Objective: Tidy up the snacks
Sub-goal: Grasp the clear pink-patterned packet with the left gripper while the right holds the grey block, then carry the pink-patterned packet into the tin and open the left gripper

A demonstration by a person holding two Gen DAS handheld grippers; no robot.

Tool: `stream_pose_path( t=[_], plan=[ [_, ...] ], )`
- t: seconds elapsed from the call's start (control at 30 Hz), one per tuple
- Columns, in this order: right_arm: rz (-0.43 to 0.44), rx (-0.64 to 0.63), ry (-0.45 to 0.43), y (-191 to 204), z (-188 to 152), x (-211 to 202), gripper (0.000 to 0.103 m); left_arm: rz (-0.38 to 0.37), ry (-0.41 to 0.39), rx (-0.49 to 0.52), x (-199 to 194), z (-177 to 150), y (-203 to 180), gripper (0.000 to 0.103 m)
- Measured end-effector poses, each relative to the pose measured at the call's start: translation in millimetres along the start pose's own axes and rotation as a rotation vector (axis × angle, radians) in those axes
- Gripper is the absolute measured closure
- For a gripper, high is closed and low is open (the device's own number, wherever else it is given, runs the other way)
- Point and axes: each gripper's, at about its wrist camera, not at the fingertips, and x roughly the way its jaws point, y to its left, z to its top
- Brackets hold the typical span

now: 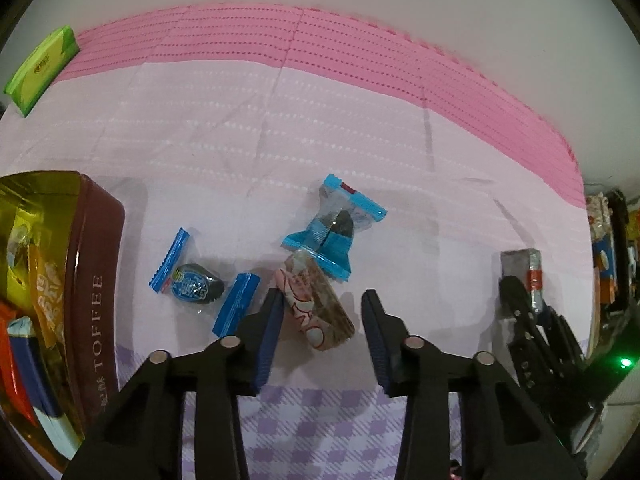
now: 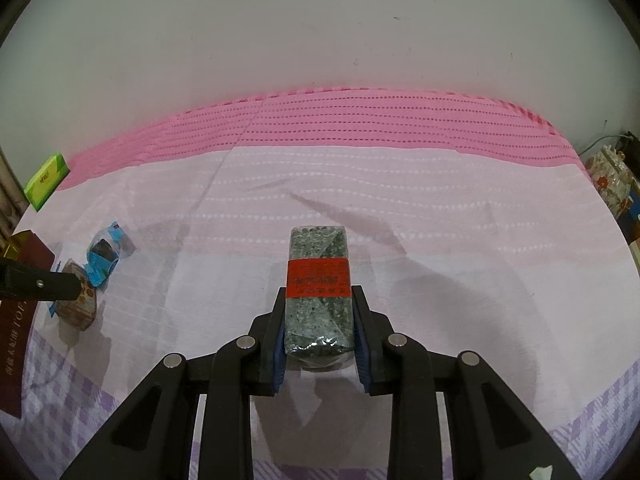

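My left gripper [image 1: 322, 300] is open, its jaws around a brown snack bar in a pink-printed wrapper [image 1: 320, 308] lying on the cloth. Two blue-wrapped dark candies lie close by, one behind the bar [image 1: 334, 230] and one to the left [image 1: 192, 282]. A maroon "TOFFEE" tin [image 1: 94, 280] with several snacks inside stands at the left. My right gripper [image 2: 318, 300] is shut on a grey speckled bar with a red band [image 2: 319, 288], held over the cloth. It also shows at the right of the left wrist view [image 1: 522, 270].
A green packet [image 1: 40, 66] lies at the far left corner of the pink-and-white cloth [image 2: 440, 208]. A white wall stands behind the table. Cluttered boxes [image 1: 604, 248] stand off the right edge. The left gripper's finger [image 2: 40, 284] shows at the left of the right wrist view.
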Motion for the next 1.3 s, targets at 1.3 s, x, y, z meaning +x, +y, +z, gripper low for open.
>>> stream_pose_path(
  t=[1.3],
  plan=[
    [-0.059,-0.042,0.007,10.3,0.8,0.0,0.076,0.089,-0.164,0.070,-122.0,-66.2,99.5,0.079]
  ],
)
